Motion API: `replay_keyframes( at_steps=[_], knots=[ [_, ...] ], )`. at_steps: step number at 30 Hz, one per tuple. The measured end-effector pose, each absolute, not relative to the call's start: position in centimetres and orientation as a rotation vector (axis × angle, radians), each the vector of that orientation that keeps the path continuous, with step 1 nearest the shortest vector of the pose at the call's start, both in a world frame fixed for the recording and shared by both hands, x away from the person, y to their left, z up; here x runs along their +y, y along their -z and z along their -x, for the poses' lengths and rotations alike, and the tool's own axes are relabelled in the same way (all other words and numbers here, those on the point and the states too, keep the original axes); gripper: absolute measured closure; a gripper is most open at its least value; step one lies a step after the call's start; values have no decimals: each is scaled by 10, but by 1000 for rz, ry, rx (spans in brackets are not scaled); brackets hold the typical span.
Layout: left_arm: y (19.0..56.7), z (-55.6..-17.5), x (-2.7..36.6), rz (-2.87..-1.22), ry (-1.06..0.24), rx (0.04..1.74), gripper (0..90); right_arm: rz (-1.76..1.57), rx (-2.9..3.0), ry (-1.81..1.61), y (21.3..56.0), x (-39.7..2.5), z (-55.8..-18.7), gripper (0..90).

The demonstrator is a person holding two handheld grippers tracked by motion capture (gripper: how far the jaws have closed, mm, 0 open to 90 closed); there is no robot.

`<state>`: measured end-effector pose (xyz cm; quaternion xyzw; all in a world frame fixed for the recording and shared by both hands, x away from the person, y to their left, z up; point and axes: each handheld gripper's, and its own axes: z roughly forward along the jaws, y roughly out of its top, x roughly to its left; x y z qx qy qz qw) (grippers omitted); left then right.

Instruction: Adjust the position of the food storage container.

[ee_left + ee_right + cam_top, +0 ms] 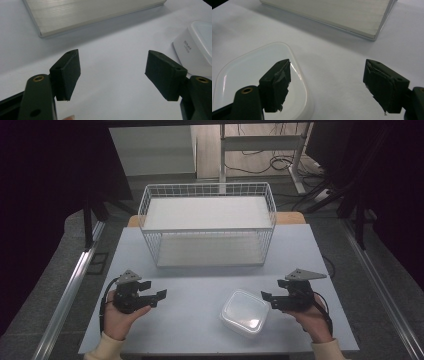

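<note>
On the near side of the wire basket (207, 222), toward you, you have one white plastic container (244, 312) lying on the table (200, 285); its lid is on, and it sits off to the right of the basket's middle. That basket is the single rack on the table: two levels, each with one pale board, and it stands at the far end, well apart from the container.

You hold two grippers, one in each hand. Your left gripper (152, 294) is in front of the basket's left half, near the table's front edge and well apart from the container, with bare table between them. Its two jaws are spread wide with nothing between them; in the left gripper view (112, 72) the container (195, 47) shows off to the right, beyond the right jaw, and the basket's lower board (87, 15) lies ahead.

Your right gripper (267, 299) is in front of the basket's right end, just beside the container's right edge. Its two jaws are also spread wide and empty. In the right gripper view (327, 82) the left jaw hangs over the container's lid (259, 75), the right jaw over bare table, and the basket's lower board (342, 15) lies beyond.
</note>
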<state>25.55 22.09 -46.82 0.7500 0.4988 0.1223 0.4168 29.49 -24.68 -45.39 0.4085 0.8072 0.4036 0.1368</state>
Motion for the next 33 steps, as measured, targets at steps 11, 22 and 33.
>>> replay_keyframes(
  at_steps=[11,22,33],
  knots=[
    [471,-256,222,-1894,-300,1254,281,-1213,2329,-1180,453,-253,-296,213],
    [471,-256,223,-1893,-305,1260,266,-1266,2321,-1151,457,-256,-299,219],
    [469,-255,223,-1900,-309,1252,251,-1262,2319,-1150,454,-256,-297,230]
  ],
)
